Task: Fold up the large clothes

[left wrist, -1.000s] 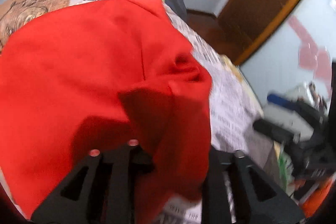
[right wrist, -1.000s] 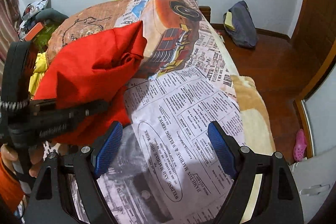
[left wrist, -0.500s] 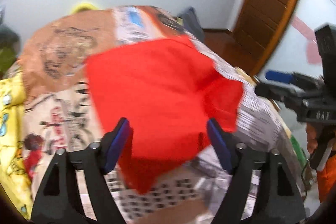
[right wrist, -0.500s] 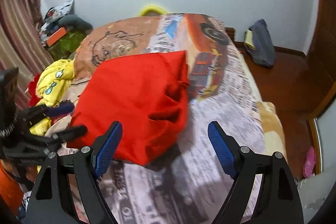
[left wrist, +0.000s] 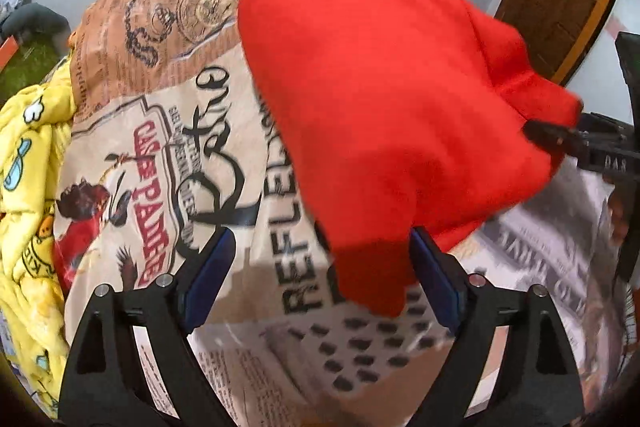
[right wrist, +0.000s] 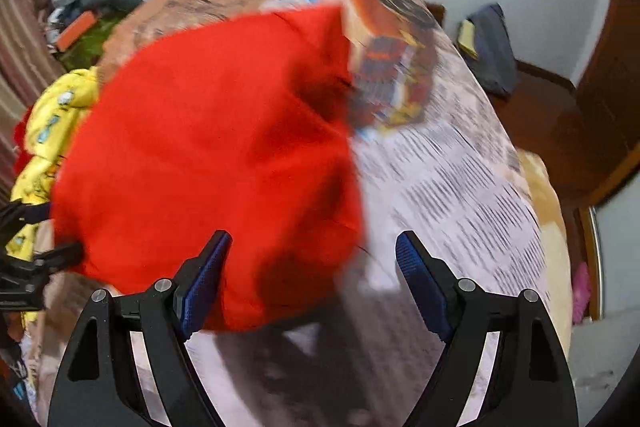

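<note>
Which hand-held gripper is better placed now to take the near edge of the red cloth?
Probably the left hand-held gripper: its jaws have just been opening, and the red cloth's near corner hangs by one pad. The right hand-held gripper is also open, over the cloth's near edge.

Left claw (left wrist: 320, 267) just spread wide; right claw (right wrist: 314, 267) gapes.

Plain red garment (left wrist: 392, 115), newspaper-print bedspread (left wrist: 208, 163), yellow cartoon-print blanket (left wrist: 28, 187), blue gripper pads (right wrist: 204, 279)
</note>
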Available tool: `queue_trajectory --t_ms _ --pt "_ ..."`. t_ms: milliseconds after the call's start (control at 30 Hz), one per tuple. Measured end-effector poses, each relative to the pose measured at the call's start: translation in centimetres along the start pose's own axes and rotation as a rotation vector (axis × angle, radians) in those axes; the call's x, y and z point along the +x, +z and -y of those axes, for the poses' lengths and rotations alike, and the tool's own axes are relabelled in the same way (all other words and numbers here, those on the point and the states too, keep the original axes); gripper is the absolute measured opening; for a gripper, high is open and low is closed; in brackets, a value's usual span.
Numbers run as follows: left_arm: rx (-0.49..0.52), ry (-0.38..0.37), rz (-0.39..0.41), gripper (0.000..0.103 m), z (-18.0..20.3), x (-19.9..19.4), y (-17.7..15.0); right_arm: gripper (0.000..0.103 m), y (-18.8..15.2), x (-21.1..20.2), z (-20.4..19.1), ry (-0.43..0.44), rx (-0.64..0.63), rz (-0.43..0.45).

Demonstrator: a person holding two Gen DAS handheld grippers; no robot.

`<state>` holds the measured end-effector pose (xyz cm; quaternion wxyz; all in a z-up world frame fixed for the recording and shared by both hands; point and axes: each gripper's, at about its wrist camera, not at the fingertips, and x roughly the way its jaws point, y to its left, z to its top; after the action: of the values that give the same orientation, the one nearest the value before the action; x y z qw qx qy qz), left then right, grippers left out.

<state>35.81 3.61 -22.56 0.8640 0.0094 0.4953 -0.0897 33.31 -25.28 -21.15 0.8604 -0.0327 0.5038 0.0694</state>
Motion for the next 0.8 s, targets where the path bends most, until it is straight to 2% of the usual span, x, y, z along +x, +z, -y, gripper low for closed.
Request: queue_trajectory --t_ms 67,133,233,433,633,800 --pt "-0.022 -0.008 -0.008 0.087 -0.5 0.3 -0.5 0.081 -0.6 0.1 1.3 -0.007 0.027 -0.022" --pt "-0.045 -0.010 -0.011 0.087 -1.0 0.3 -1.1 0.081 -1.1 -0.1 2.6 -0.062 0.042 -0.034" --pt "-0.030 0.065 -0.037 0.087 -1.4 0.3 -2.1 0.081 -1.8 -0.8 3.7 -0.090 0.052 -0.047" --pt "-0.006 0.170 -0.001 0.087 -3.3 -1.9 -3.0 0.081 -1.4 -3.9 3.7 -0.071 0.049 0.006" --pt "-0.053 0.187 0.109 0.087 -5.2 -5.8 -0.3 0.081 0.6 -6.5 1.6 -0.041 -0.013 0.102" --pt "-0.106 0.118 0.190 0.087 -5.6 -7.3 3.4 0.081 2.8 -6.8 -0.1 0.007 -0.066 0.152"
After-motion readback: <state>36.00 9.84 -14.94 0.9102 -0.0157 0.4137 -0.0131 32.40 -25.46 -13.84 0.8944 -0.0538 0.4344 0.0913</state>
